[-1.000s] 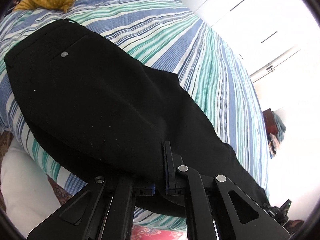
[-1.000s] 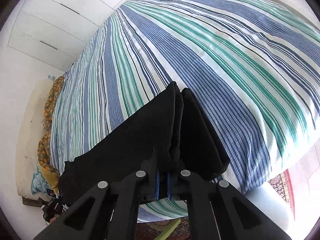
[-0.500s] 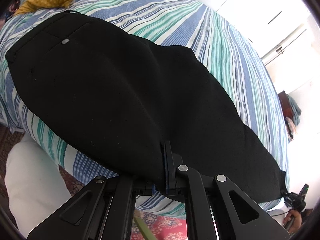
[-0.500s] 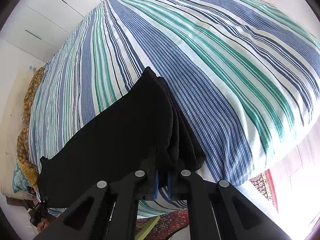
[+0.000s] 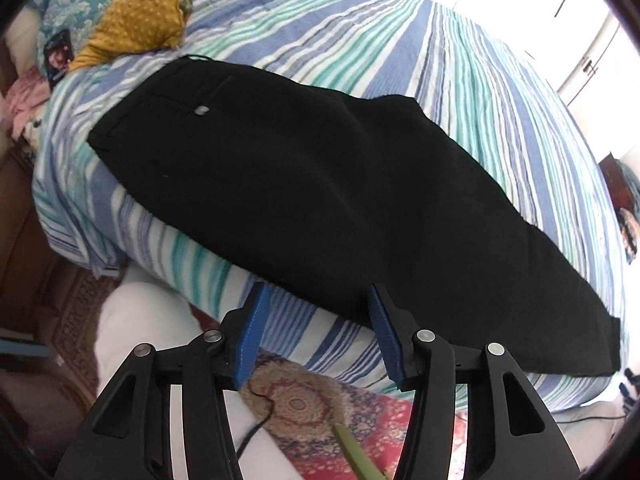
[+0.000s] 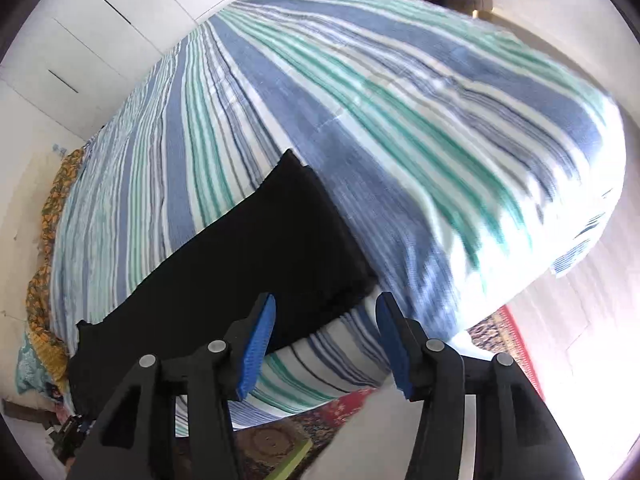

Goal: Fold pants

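Both grippers have let go of the pants since the earlier frames, where each was clamped on black cloth; now the left gripper (image 5: pixel 318 328) and the right gripper (image 6: pixel 326 338) stand with their jaws spread wide and nothing between them. Nearest the left wrist camera, the blue pads (image 5: pixel 253 334) hang just off the bed's near edge, over a red patterned rug (image 5: pixel 320 408) on the floor. Past them the pants (image 5: pixel 320 184) lie flat along the near edge of the bed (image 5: pixel 400 32), folded leg over leg into one long black strip; the near side of the strip runs just beside the edge of the mattress. The waistband end sits toward the bed's far left corner, with a small grey button (image 5: pixel 200 110) showing on a pocket. Beyond that end a mustard cushion (image 5: pixel 140 16) rests at the head of the bed. In the right wrist view the blue pads (image 6: pixel 258 350) hover off the near edge too, with the hem end of the pants (image 6: pixel 248 264) just ahead of them and not touching. The striped blue, green and white bedspread (image 6: pixel 400 120) stretches away behind, and white cupboard doors (image 6: pixel 80 32) stand along the far side.
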Motion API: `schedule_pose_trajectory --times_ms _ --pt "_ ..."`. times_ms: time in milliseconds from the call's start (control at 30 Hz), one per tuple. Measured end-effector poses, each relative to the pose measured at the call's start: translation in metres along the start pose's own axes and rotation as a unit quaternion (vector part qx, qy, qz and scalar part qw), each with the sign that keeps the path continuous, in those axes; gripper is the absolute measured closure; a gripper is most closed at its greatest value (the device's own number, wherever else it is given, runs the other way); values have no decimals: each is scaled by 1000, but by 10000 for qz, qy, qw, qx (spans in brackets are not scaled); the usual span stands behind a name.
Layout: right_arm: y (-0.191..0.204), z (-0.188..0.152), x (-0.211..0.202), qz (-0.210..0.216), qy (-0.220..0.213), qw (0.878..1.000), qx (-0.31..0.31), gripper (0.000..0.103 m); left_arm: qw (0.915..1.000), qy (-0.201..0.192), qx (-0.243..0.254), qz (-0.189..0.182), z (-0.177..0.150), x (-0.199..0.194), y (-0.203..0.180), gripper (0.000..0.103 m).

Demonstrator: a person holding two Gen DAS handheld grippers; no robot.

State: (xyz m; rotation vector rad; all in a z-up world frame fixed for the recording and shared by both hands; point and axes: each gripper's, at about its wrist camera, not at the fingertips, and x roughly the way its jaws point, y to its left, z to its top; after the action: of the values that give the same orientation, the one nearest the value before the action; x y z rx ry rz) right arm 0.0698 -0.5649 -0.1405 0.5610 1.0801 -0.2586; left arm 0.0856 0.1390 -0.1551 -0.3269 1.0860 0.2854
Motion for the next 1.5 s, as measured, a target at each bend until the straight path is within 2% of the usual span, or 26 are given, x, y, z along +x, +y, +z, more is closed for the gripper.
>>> schedule_pose_trajectory --times_ms 67,133,200,267,300,333,367,433,467,500,600,667,733,800,900,967,1133,1233,1300,1500 --pt "-5 -2 -19 -224 -356 9991 -86 50 9989 -275 160 356 -3 -15 -3 48" --pt "-4 4 -32 -104 -661 9975 -218 50 9972 -573 319 364 0 -27 -14 47" --pt "2 15 -36 528 -773 9954 -224 50 9958 -785 454 157 9 -32 -32 40" --pt "7 31 -29 1392 -723 9876 4 50 9943 -901 552 -123 17 -33 -52 39" --pt "9 39 -19 1785 -582 9821 150 50 9928 -967 631 -321 20 -32 -63 36" --pt "12 45 -5 2005 -367 9786 288 50 9906 -1007 775 -504 21 -28 -75 27" --pt "13 50 10 1989 -148 9790 428 50 9890 -983 954 -562 21 -19 -88 24" --pt "9 51 44 1500 438 9856 647 50 9878 -738 1287 -462 15 6 -109 23" --pt "1 48 59 1227 716 9866 801 55 9874 -549 1425 -404 10 18 -116 23" --pt "-8 44 66 1172 803 9844 1035 67 9871 -379 1516 -348 5 28 -120 24" --pt "-27 36 44 1524 453 9767 1443 66 9879 -132 1507 -354 -7 39 -121 27" --pt "-31 33 18 1455 173 9804 1320 62 9877 -152 1510 -378 -12 38 -120 27" --pt "-34 30 3 1467 78 9813 1248 60 9870 -165 1551 -384 -13 35 -121 26" --pt "-40 27 0 1593 132 9775 1379 60 9872 -167 1512 -476 -14 33 -121 26" --pt "-45 18 7 1815 327 9633 1949 60 9879 -247 1413 -585 -14 25 -121 26" --pt "-41 12 11 1865 451 9591 2081 60 9877 -288 1419 -597 -13 21 -124 26" --pt "-16 6 15 1485 329 9757 1576 59 9841 -335 1699 -386 -10 18 -136 26" --pt "4 7 14 1070 235 9893 960 51 9838 -381 1728 -289 -8 15 -138 25" --pt "11 5 14 982 225 9915 827 49 9840 -367 1723 -278 -6 16 -137 25" --pt "25 -2 17 1126 219 9901 807 49 9836 -325 1767 -151 -5 19 -136 25"
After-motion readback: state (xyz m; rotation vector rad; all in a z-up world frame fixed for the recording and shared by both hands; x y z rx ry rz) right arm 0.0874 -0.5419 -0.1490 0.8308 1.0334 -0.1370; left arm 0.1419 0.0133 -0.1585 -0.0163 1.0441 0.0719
